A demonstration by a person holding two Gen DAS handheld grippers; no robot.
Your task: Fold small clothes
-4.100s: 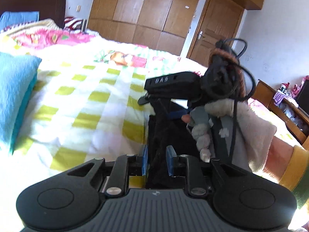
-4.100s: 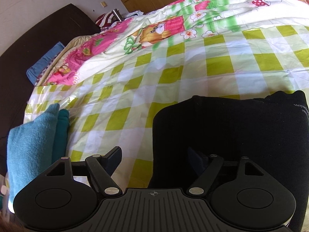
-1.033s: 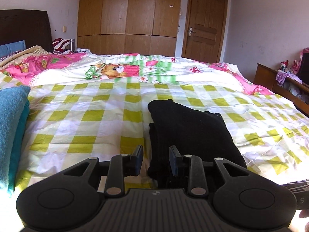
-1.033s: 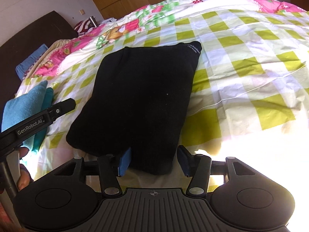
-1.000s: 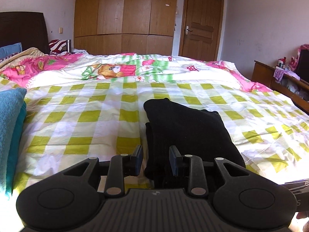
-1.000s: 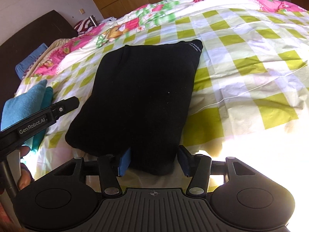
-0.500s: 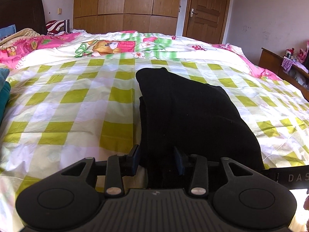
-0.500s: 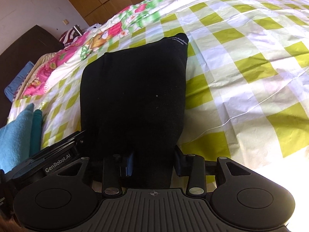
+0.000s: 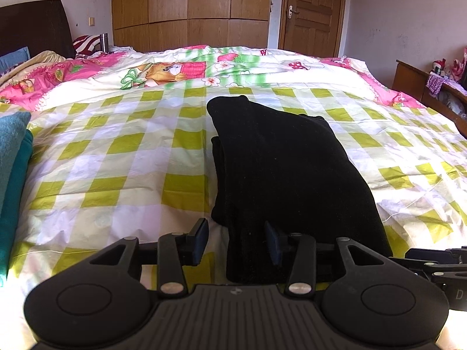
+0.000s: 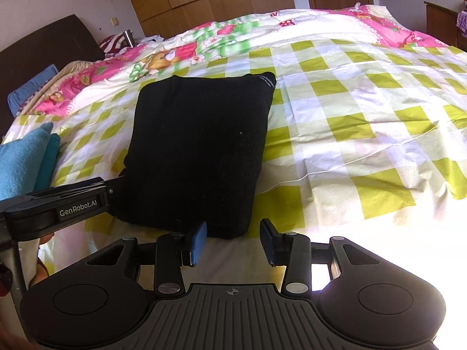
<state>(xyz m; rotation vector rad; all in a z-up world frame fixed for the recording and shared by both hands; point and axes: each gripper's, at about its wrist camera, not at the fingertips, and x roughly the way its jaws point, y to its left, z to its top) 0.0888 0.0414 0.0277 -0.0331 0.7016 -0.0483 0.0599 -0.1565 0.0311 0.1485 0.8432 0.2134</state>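
Note:
A black garment [image 9: 280, 169] lies folded into a flat rectangle on the green-checked bedspread [image 9: 116, 175]. My left gripper [image 9: 236, 240] is open at the garment's near left corner. The cloth reaches in between the fingers, and a gap shows beside the left finger. In the right wrist view the same garment [image 10: 201, 145] ends just ahead of my right gripper [image 10: 233, 242]. That gripper is open with nothing between its blue pads [image 10: 198, 240]. The left gripper's body [image 10: 58, 207] reaches in from the left at the garment's near left edge.
Folded blue and teal towels [image 9: 11, 175] are stacked at the bed's left edge. A pink cartoon quilt [image 9: 163, 70] covers the far half of the bed. Beyond it are a dark headboard [image 9: 35, 26], a wooden wardrobe [image 9: 189, 8] and a door [image 9: 312, 8]. A low cabinet [image 9: 423, 87] stands on the right.
The right gripper has drawn back, so the garment's near edge no longer sits between its fingers. The left gripper's fingers have spread wider than a second ago. The garment lies still.

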